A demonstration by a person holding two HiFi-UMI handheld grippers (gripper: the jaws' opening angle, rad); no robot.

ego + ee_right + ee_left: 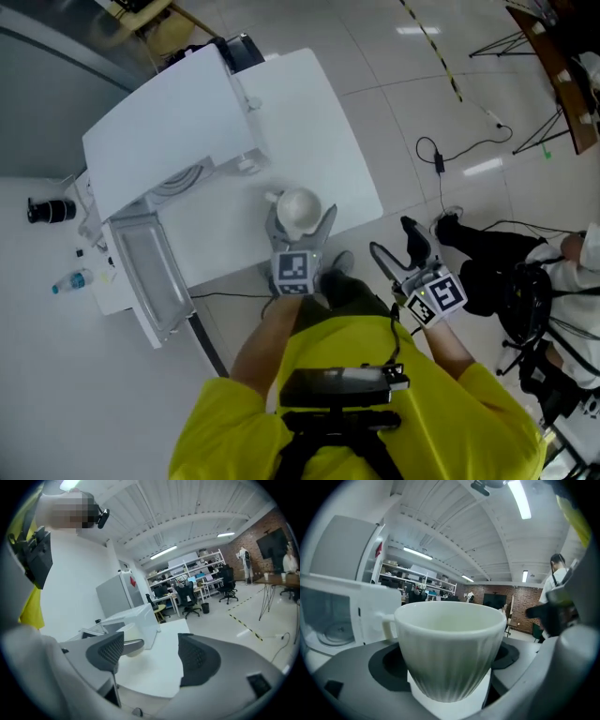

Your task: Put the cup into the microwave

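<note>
Within left hand-held gripper (pixel 300 221), ribbed cup (pixel 300 207)

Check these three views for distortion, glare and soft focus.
Head view: sharp, even light, lamp glare on the floor. Left gripper view: fisheye bend, dark corners, the cup fills the frame, its base slightly soft. Right gripper view: same fisheye and dark corners, jaws crisp.

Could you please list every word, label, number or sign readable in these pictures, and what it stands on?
No text is legible.
Red sticker on the grey cabinet: too small to read.
Marker cubes: black-and-white patterns only, no letters.
Label on the bottle: blurred.
</note>
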